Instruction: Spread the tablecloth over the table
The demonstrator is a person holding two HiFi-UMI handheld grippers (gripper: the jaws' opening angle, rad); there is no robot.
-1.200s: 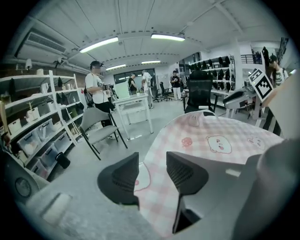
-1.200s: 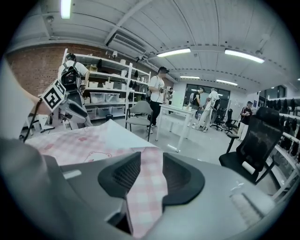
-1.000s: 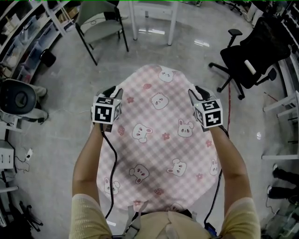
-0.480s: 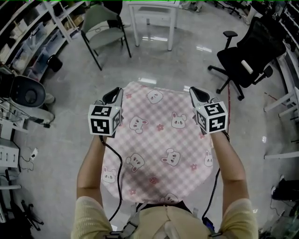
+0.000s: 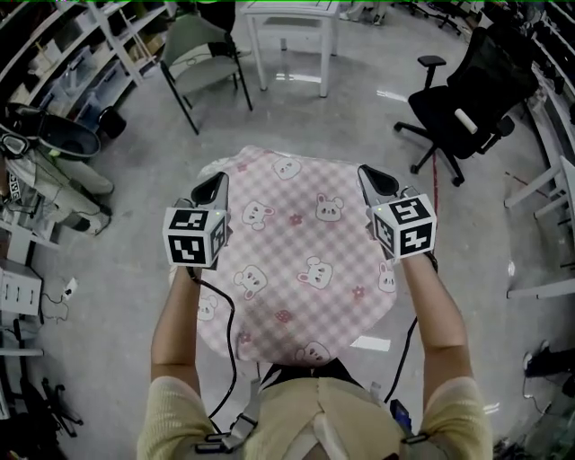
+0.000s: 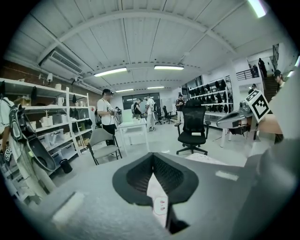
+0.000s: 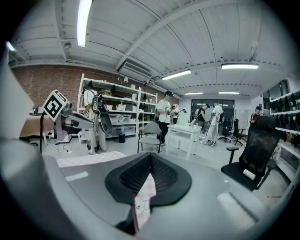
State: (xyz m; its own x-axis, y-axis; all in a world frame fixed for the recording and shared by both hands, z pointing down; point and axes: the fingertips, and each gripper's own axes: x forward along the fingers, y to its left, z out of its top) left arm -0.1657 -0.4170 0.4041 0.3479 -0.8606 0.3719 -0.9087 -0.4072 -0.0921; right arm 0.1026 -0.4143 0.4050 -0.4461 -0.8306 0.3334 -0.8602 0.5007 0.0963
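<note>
Pink checked fabric printed with bears and rabbits, the tablecloth [image 5: 296,260] hangs spread in the air in front of a person's chest. It is stretched between the two hand-held tongs above a glossy grey floor [image 5: 359,117], with no table under it.

The left gripper [image 5: 214,187] has its jaws pressed together on the cloth's left edge near the far end. Its own view shows a strip of the printed fabric pinched between the black ribbed pads. The right gripper [image 5: 370,177] is likewise clamped on the right edge, a fold with a rabbit print caught between its jaws. Between the two tongs the cloth sags slightly and runs back toward the person, its near edge hanging close to the torso.

Beyond the cloth's far edge, well apart from it, stand a grey-green chair [image 5: 202,49] with black legs and a white table [image 5: 292,27]. A black office chair [image 5: 472,99] sits off to the right.

White open shelving [image 6: 51,122] lines the left wall, carrying pale storage boxes [image 6: 52,138] whose contents cannot be made out. A small black bin [image 6: 66,165] stands on the floor beside it, its inside out of sight.
</note>
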